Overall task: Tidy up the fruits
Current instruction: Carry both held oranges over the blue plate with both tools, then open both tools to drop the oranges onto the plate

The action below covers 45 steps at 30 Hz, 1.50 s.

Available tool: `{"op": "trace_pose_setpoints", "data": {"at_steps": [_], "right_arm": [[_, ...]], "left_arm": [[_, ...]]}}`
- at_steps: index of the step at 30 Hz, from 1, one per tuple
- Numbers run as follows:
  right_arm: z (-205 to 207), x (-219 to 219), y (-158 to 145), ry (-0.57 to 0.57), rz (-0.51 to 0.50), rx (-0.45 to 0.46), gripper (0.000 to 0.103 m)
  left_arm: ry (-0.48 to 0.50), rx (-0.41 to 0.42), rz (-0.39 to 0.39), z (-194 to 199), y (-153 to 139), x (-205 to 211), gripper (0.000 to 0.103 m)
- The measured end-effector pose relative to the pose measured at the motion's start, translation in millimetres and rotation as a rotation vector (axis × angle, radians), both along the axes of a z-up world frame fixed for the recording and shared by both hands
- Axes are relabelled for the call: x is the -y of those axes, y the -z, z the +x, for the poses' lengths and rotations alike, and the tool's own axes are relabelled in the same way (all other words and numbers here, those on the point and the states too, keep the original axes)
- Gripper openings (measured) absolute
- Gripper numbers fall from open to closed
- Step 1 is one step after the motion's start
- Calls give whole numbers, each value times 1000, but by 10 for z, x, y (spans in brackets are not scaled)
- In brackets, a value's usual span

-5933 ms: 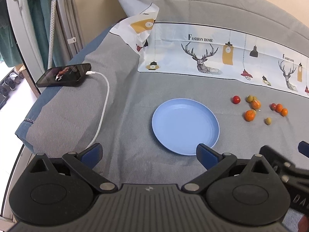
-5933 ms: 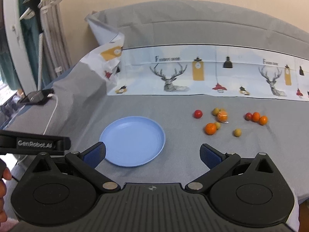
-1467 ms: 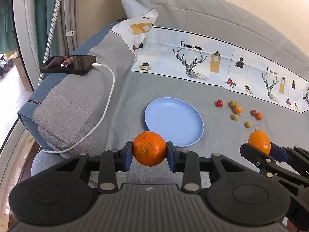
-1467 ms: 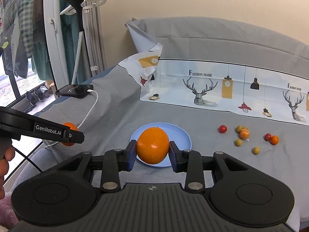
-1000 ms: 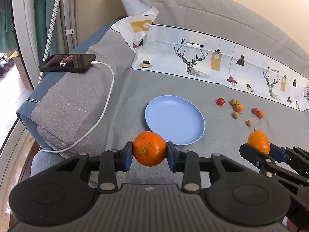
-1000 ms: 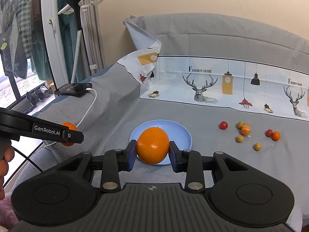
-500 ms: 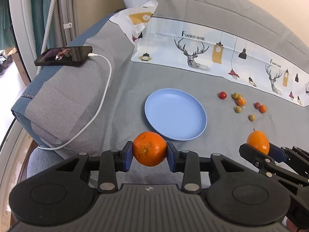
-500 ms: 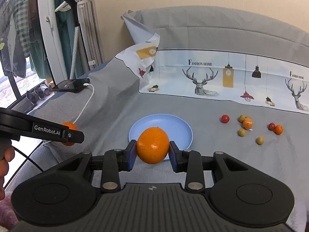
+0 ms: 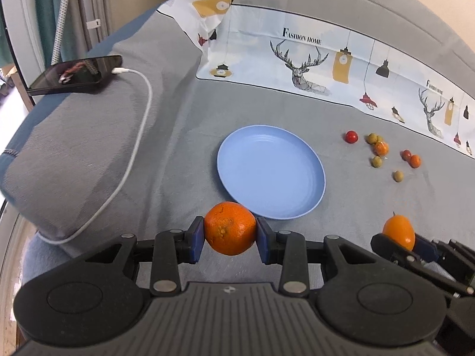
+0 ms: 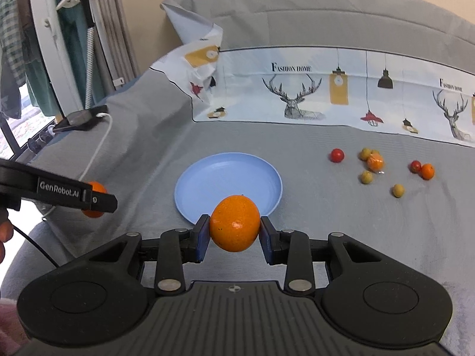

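My left gripper (image 9: 230,238) is shut on an orange (image 9: 230,227), held just in front of the near rim of the empty blue plate (image 9: 270,172). My right gripper (image 10: 234,235) is shut on a second orange (image 10: 234,223), also above the plate's near rim (image 10: 190,207). The right gripper and its orange (image 9: 398,235) show at the lower right of the left wrist view; the left gripper's orange (image 10: 95,198) shows at the left of the right wrist view. Several small red, orange and green fruits (image 9: 378,148) lie scattered right of the plate.
A phone (image 9: 75,74) on a white charging cable (image 9: 139,136) lies on a raised grey cushion at the left. A deer-print cloth (image 9: 326,68) runs along the back of the grey surface. A clothes rack and window stand at the far left.
Both grippers, each still shut on its orange, have moved forward and closer to the plate. At 5.9 s ago both were open and empty.
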State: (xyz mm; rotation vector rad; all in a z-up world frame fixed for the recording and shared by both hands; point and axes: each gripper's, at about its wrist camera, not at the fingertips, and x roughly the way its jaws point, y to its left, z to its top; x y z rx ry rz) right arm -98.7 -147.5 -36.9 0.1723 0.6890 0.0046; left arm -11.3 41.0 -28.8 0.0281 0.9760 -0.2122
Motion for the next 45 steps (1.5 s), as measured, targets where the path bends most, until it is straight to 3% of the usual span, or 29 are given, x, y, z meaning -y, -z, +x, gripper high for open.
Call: {"op": "trace_pose_setpoints", "data": {"at_steps": [12,27,28,30,31,32,34,36,39,45], "right_arm": [[587,81,344,-22,-23,-50,37],[1539,92,983,-100,-46,-165,37],[1581,76,1018,-111,-47,-174,37],[1643,49,1053,-118,-55,-185,38],[1663,35,1048,-117,-60,-182,41],[1680,27,1031,-121,-64,-183,52],[1668,37,960,-120,-61,-179,75],[1575,61,854,-103,-56,-181,85],[1339,126,700,-68,-26,-210,94],[666,110,408,-2,24,-211,98]], "left_arm": [[39,-41,37,659,330,410,40],[44,-139,112,1467,1034,672,40],[49,-142,122,1500,1065,678,44],[55,-155,135,1561,1089,684,71],[52,-143,120,1567,1063,662,87],[49,-121,107,1561,1026,642,96],[46,-83,106,1511,918,609,102],[56,-59,109,1419,803,585,102],[65,-31,134,1191,642,514,103],[-1,-34,149,568,471,218,103]]}}
